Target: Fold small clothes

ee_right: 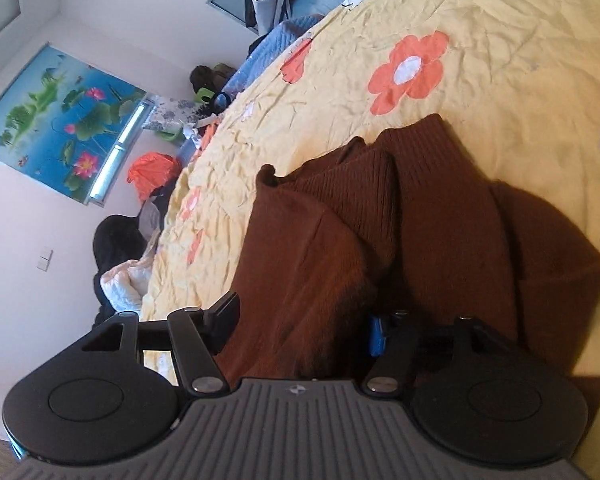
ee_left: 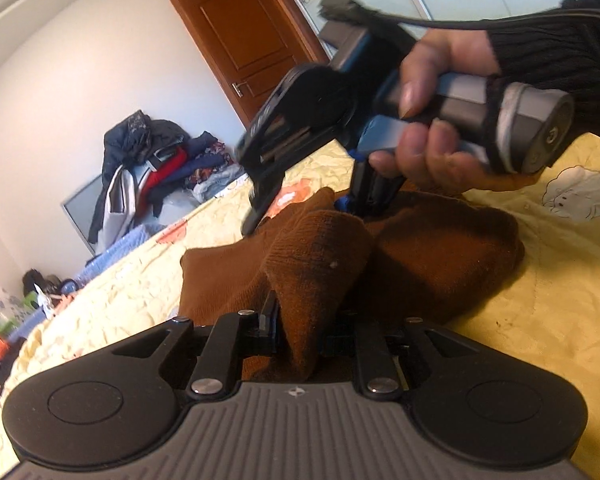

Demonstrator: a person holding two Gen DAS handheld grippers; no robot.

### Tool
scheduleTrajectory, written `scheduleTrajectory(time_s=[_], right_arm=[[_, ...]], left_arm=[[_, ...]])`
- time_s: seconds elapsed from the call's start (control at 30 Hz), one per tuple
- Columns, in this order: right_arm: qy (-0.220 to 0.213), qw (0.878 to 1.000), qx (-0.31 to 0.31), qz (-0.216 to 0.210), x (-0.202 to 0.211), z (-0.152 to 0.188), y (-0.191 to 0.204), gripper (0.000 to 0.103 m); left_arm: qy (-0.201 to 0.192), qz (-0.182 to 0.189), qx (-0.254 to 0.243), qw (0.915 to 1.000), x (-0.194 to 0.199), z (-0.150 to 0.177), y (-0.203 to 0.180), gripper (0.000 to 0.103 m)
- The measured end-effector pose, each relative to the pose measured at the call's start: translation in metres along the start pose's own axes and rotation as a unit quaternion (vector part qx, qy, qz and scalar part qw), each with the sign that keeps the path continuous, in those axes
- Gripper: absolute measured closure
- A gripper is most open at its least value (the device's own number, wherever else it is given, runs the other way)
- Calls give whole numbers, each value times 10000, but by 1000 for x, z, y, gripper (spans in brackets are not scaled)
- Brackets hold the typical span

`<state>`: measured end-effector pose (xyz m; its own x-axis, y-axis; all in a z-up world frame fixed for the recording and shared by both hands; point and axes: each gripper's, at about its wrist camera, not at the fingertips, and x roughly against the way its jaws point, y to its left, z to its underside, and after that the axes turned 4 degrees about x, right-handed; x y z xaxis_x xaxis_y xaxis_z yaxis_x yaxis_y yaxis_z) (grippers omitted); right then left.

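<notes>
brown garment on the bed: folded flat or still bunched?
Bunched. The brown garment lies in humped folds on the yellow bedspread, one fold pinched in the left gripper.

Left gripper point(ee_left: 296, 332), at bottom centre of its own view, has its jaws pinched on brown knit cloth. Right gripper point(ee_left: 300, 204), at centre frame, points downward with fingers spread wide, gripped by a bare hand point(ee_left: 432, 120) emerging from a black ribbed sleeve point(ee_left: 556, 44) at upper right.
</notes>
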<state>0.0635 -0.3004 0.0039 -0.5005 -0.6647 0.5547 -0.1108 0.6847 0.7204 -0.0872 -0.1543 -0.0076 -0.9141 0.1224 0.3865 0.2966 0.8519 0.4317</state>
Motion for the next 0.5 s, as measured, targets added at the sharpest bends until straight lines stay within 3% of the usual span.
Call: scheduleTrajectory(time_s=[0.03, 0.07, 0.1, 0.33, 0.43, 0.47, 0.5], right_arm=[[52, 10000, 46, 50, -4, -1, 0, 51], [109, 9998, 103, 128, -6, -2, -2, 72], [151, 9996, 129, 201, -7, -2, -3, 83], [-576, 9970, 504, -142, 63, -6, -6, 86], [-458, 9977, 317, 373, 69, -1, -38, 86], [-346, 9974, 189, 596, 64, 2, -51, 86], [-383, 9977, 96, 555, 63, 6, -58, 88]], left_arm=[[-37, -25, -55, 10000, 0, -1, -4, 84], [-52, -21, -126, 9999, -2, -3, -7, 86], [-56, 28, -196, 9998, 3, -5, -9, 86], [-562, 390, -575, 9960, 21, -20, -28, 88], [-252, 778, -623, 9947, 6, -20, -43, 88], [-198, 772, -671, 9946, 3, -18, -49, 88], [-269, 671, -789, 9943, 3, -15, -54, 88]])
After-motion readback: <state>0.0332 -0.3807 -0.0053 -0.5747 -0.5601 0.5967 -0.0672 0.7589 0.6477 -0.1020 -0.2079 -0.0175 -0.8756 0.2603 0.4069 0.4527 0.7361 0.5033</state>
